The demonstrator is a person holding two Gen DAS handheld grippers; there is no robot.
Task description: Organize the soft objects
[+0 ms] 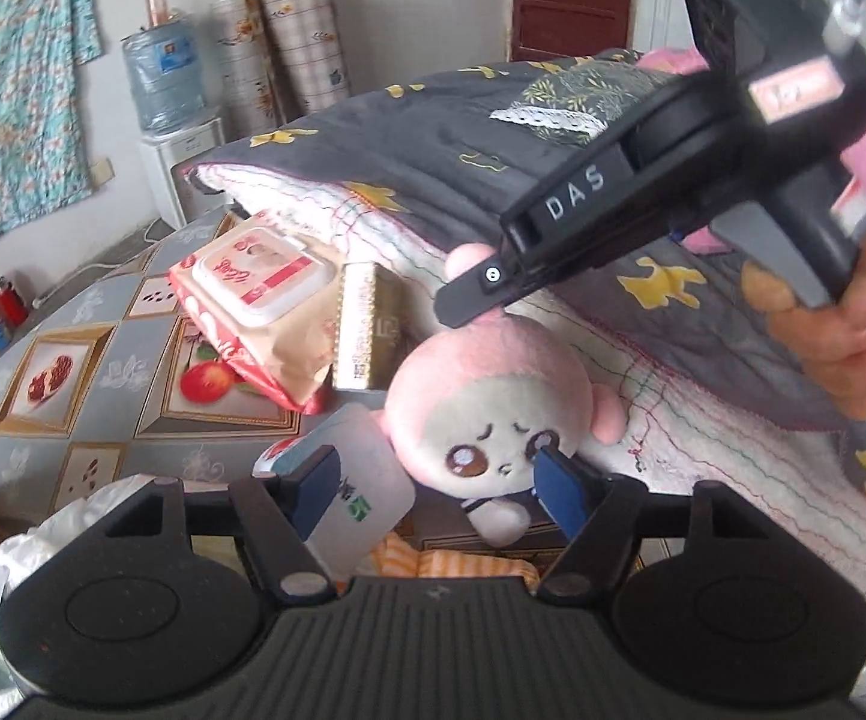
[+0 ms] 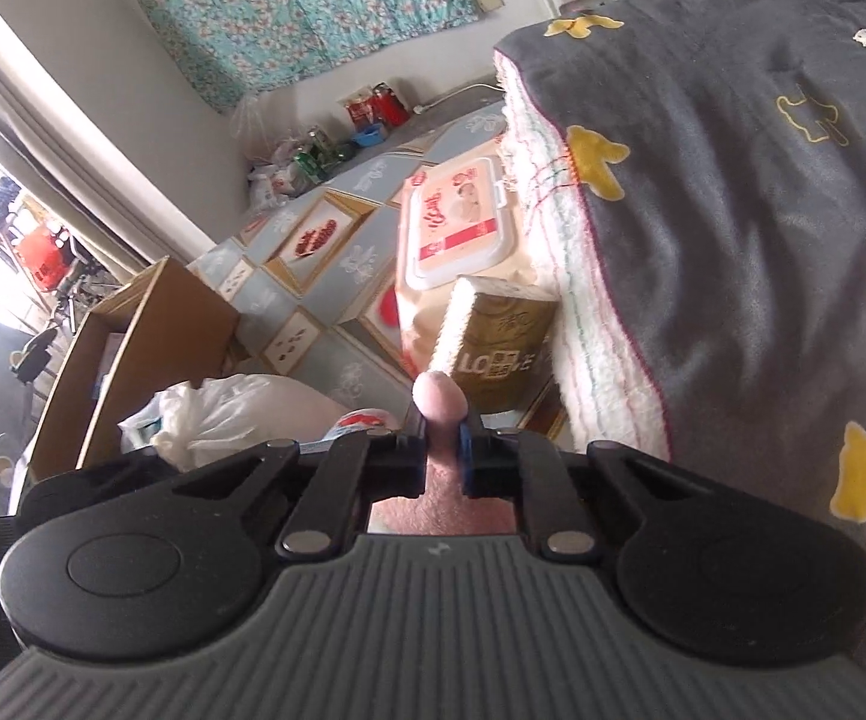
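Observation:
A pink plush monkey (image 1: 487, 414) hangs face-up over the table, next to a folded grey blanket (image 1: 433, 144) with yellow shapes. My right gripper (image 2: 440, 456) is shut on the monkey's pink ear (image 2: 440, 405); in the left wrist view it (image 1: 463, 300) comes in from the upper right above the toy's head. My left gripper (image 1: 439, 480) is open, its blue pads on either side of the monkey's face; the right pad (image 1: 559, 480) touches the cheek. The blanket also shows in the right wrist view (image 2: 733, 210).
A wet-wipes pack (image 1: 252, 300), a gold tissue box (image 1: 366, 330) and a small translucent packet (image 1: 354, 480) lie on the patterned tablecloth (image 1: 72, 390). A white plastic bag (image 2: 210, 414) and a cardboard box (image 2: 132, 348) sit by the table edge. An orange striped cloth (image 1: 451, 564) lies under the monkey.

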